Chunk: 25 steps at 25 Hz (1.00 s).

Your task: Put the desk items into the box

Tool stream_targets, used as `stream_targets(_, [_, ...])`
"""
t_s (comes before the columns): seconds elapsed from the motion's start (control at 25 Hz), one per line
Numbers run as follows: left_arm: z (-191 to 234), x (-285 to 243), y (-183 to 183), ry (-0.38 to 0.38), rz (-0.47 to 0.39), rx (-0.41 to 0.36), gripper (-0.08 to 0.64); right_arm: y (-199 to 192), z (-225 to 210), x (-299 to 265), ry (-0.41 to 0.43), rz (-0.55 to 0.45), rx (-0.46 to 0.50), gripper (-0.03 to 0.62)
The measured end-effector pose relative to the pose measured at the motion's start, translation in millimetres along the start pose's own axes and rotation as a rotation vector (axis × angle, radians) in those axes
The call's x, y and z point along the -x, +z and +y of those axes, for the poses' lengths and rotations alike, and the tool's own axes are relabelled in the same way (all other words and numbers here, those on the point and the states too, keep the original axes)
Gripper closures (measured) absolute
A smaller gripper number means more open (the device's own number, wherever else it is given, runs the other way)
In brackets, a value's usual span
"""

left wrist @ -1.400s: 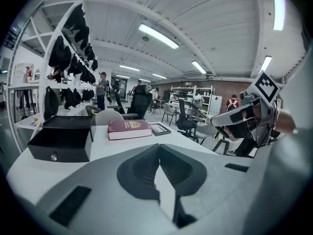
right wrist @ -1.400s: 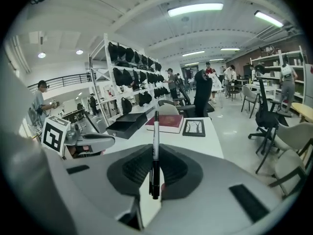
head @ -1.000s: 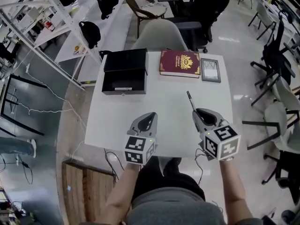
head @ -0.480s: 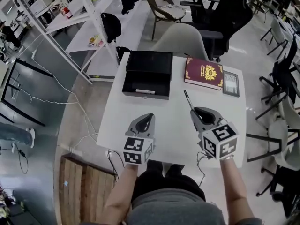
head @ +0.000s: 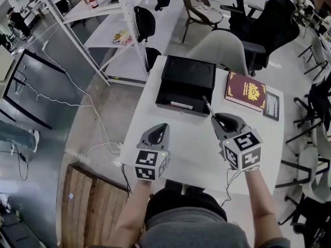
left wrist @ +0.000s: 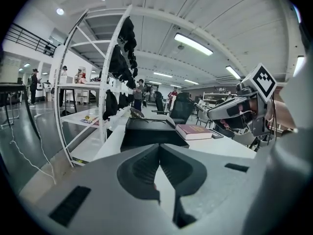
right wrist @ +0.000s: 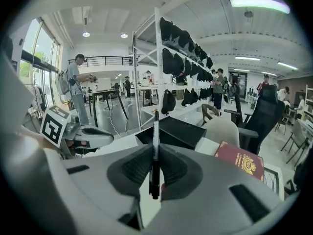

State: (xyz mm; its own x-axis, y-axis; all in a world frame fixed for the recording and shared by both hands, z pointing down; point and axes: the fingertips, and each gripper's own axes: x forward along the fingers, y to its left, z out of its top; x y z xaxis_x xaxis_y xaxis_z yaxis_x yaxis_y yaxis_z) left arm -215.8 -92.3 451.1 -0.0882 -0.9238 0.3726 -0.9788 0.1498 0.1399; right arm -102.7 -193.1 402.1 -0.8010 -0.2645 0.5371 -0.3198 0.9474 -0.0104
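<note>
Pinching a slim black pen (right wrist: 155, 151) upright between its ribbed grey jaws, the right gripper (head: 220, 122) hovers over the smooth white table (head: 191, 149). The pen's tip points toward the open, matte black rectangular box (head: 182, 89). The left gripper (head: 162, 130) hangs alongside, jaws closed together on nothing. Beside the box lie a maroon hardback book (head: 246, 91) with a gold crest and a small dark-framed picture (head: 271, 106).

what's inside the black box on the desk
A slim light-coloured item lies along the near wall inside the black box. The rest looks dark and bare; the near wall may cover a strip of floor.
</note>
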Motion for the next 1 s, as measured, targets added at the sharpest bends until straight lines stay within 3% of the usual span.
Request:
stream_targets(0.6, [69,-1,1,0.045,-0.011,0.049,0.554,26,15,-84,0.046,0.079,0.149,0.545])
stream_targets(1.0, [86,-7,0,0.047,-0.006,0.075,0.554,15,8,-135,0.072,0.197,0.231,0.545])
